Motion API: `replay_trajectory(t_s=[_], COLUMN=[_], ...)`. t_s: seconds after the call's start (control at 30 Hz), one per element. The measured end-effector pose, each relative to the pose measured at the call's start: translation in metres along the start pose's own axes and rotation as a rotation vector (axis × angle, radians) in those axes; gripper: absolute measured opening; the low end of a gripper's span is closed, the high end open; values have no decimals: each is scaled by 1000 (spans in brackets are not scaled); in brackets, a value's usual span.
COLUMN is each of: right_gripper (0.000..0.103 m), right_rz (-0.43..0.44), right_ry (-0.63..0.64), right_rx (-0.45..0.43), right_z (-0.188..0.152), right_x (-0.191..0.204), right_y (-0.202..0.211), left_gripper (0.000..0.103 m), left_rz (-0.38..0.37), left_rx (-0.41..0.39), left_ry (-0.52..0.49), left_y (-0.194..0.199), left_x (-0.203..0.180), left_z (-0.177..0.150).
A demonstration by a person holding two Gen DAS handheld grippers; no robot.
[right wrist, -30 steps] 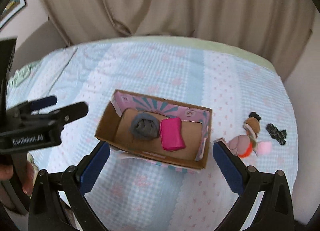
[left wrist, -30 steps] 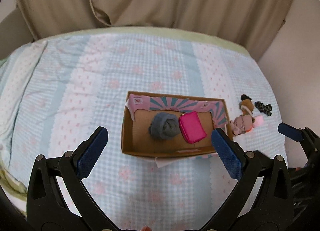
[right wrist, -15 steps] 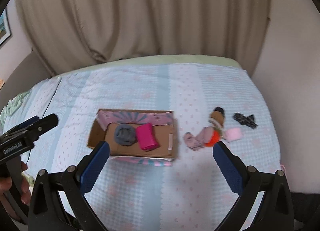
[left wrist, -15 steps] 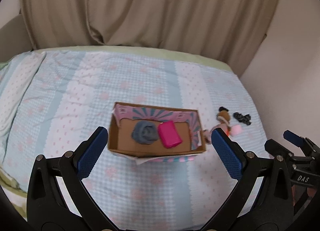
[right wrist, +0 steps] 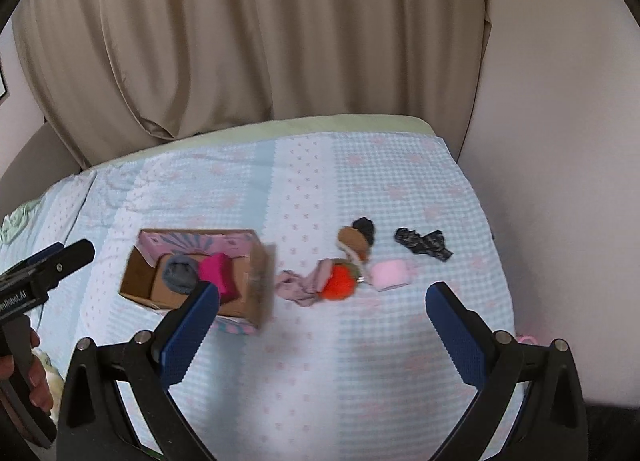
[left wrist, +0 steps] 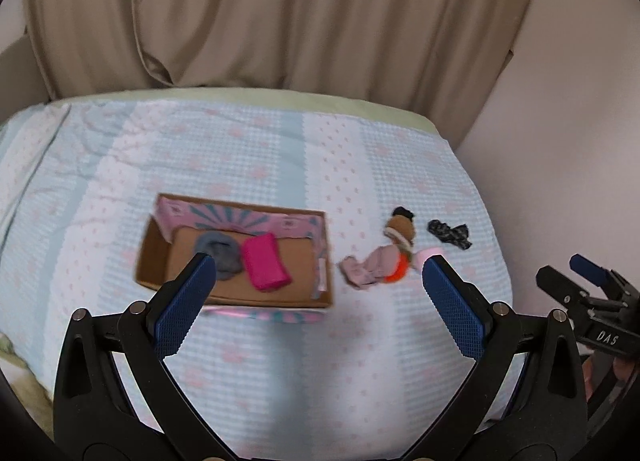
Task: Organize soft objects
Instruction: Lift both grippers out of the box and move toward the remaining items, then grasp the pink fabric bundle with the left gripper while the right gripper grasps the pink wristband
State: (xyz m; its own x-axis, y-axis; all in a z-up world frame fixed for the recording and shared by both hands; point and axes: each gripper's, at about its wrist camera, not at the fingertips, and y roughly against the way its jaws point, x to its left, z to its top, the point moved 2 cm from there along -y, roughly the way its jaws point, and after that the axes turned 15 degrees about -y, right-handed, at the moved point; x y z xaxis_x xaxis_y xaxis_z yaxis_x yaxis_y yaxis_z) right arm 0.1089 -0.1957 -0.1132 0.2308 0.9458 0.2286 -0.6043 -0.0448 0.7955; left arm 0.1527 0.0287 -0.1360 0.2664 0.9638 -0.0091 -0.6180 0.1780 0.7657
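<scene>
On the quilted bed (left wrist: 280, 361), the cardboard box (left wrist: 156, 257) already holds a grey bundle (left wrist: 218, 249) & a magenta roll (left wrist: 264, 267), so it's prob. the sorting spot, w/ the rest loose just to its right: mauve cloth (right wrist: 300, 281), orange pom (right wrist: 340, 281), brown plush (right wrist: 354, 241), pale pink roll (right wrist: 390, 275), black scrap (right wrist: 424, 243). Left gripper (left wrist: 320, 285) & right gripper (right wrist: 322, 305) hover well above the bed, both spread wide, holding & touching nothing. Right one frames the loose pile, likely next pick.

Both grippers have swung rightward; the cardboard box (right wrist: 200, 277) now sits left, the loose soft items (right wrist: 348, 265) centred.
</scene>
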Motion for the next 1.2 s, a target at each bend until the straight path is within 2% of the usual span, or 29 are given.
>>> replay_trajectory(t_s=[0.2,0.4,0.67,0.9,1.0,1.2], right_gripper=[103,103,103,103,103,103], right_rz=[25,31,21,9,7,-1], right_ry=[39,46,16,-16,-16,-26], right_rx=[67,130,204,276,310,374], right_z=[16,30,34,24,18,9], right_x=[-60,-102,-134,-148,-151,-156], right_y=[-33,-74,-136,-213,-246,-296], left_gripper=[103,103,103,102,102,102], left_rz=[7,3,-14,-21,-14,16], left_rx=[51,117,220,336,361,388], left_ry=[67,115,79,97,120,165], left_y=[-39,-83,-161,-261,-296,-334], left_x=[-58,-97,-138,-145,-139,-123], left_z=[-6,-19,-27,-49,-56,-65])
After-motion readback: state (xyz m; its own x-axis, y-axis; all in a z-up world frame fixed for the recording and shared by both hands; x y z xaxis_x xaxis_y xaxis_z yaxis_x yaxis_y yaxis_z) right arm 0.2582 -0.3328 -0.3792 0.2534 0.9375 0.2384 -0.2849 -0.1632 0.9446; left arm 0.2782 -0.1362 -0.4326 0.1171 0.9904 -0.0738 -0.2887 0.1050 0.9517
